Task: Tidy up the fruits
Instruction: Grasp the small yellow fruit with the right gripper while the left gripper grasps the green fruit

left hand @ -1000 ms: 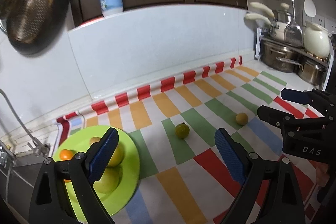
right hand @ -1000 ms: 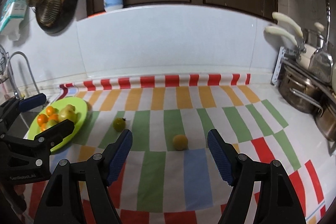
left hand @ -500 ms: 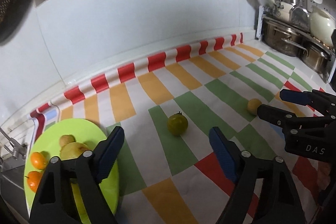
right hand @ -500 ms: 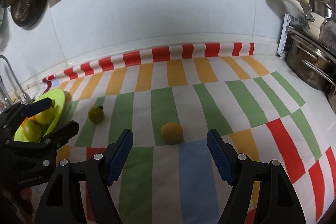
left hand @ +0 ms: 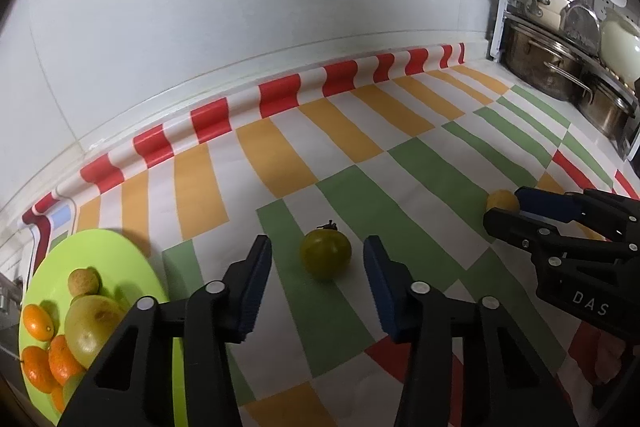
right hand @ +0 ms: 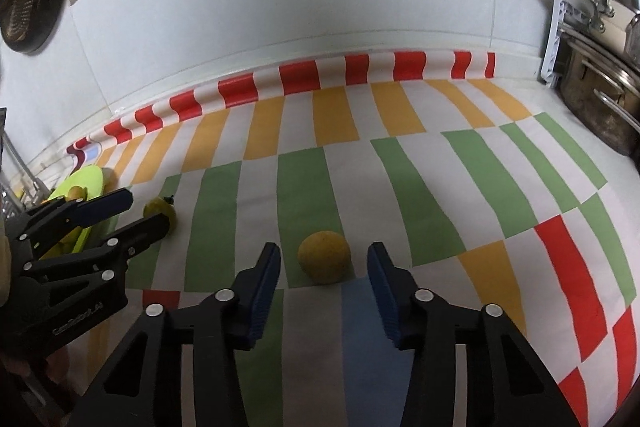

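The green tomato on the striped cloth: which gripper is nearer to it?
Left. The left gripper straddles the green tomato, fingers closing but not touching. The right gripper is beside it, around the yellow fruit.

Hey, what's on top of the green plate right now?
The green plate holds small oranges, a yellow-green fruit and a small brownish one. The left hand-held gripper hides its near part.
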`<move>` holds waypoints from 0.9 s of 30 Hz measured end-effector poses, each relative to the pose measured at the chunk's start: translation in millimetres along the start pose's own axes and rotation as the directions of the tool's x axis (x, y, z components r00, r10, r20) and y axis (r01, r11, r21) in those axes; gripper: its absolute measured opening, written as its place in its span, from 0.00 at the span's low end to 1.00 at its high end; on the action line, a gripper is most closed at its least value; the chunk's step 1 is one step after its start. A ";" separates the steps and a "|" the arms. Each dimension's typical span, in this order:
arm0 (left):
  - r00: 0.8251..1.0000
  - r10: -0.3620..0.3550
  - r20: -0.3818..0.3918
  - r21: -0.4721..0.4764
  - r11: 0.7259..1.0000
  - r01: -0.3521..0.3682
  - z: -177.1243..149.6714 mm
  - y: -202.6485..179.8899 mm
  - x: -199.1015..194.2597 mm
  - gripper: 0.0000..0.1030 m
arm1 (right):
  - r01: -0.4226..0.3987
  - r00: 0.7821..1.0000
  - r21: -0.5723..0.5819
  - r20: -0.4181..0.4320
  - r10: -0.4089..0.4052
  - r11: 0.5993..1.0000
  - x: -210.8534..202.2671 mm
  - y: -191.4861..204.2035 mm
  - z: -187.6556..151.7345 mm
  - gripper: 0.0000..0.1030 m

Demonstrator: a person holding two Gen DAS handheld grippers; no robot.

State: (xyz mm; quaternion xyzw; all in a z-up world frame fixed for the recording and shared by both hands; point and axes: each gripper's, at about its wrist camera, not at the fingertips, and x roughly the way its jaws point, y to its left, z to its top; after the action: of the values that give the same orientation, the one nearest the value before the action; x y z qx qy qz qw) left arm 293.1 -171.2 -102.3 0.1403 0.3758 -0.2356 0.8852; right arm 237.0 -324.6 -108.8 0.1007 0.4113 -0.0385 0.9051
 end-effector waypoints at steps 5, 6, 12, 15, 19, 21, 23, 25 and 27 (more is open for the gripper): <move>1.000 -0.018 -0.020 0.003 1.000 0.018 1.3 -1.2 5.4 0.28 | -0.008 1.000 -0.007 -0.017 0.008 1.000 4.5 1.6 0.8 0.34; 0.999 -0.022 -0.024 0.003 1.000 0.022 1.5 -1.2 6.3 0.28 | -0.006 1.000 -0.010 -0.019 0.006 1.000 5.2 2.2 0.7 0.31; 0.999 -0.029 -0.017 -0.003 1.000 0.029 1.4 -2.0 0.2 0.28 | -0.006 1.000 -0.026 -0.009 0.005 1.000 1.4 5.1 0.4 0.29; 1.000 -0.031 0.003 -0.004 0.999 0.031 1.9 -3.3 -9.4 0.28 | -0.009 1.000 -0.036 0.008 0.009 0.999 -5.6 8.0 2.2 0.29; 0.999 -0.032 0.027 -0.010 0.999 0.033 2.4 -2.8 -24.8 0.28 | -0.017 0.999 -0.042 0.027 0.018 0.999 -16.0 11.2 5.2 0.29; 0.999 -0.029 0.040 -0.012 0.999 0.029 2.6 -2.3 -32.8 0.28 | -0.022 0.999 -0.048 0.036 0.024 0.999 -21.8 13.5 6.3 0.29; 0.998 -0.025 0.052 -0.015 1.000 0.026 2.3 -1.5 -40.9 0.28 | -0.026 0.999 -0.055 0.046 0.029 0.998 -28.1 16.6 7.4 0.29; 0.998 -0.022 0.064 -0.021 1.000 0.023 1.7 -0.2 -49.4 0.28 | -0.034 0.998 -0.062 0.057 0.037 0.998 -34.9 20.1 8.3 0.29; 0.997 -0.018 0.077 -0.029 0.999 0.020 1.5 1.0 -58.0 0.28 | -0.039 0.997 -0.070 0.066 0.044 0.997 -40.6 22.8 8.3 0.29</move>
State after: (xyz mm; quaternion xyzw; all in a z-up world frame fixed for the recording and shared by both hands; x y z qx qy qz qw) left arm 259.4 -152.9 -58.9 0.1143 0.3463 -0.2436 0.8987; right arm 219.8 -304.7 -69.5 0.0766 0.3792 -0.0090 0.9221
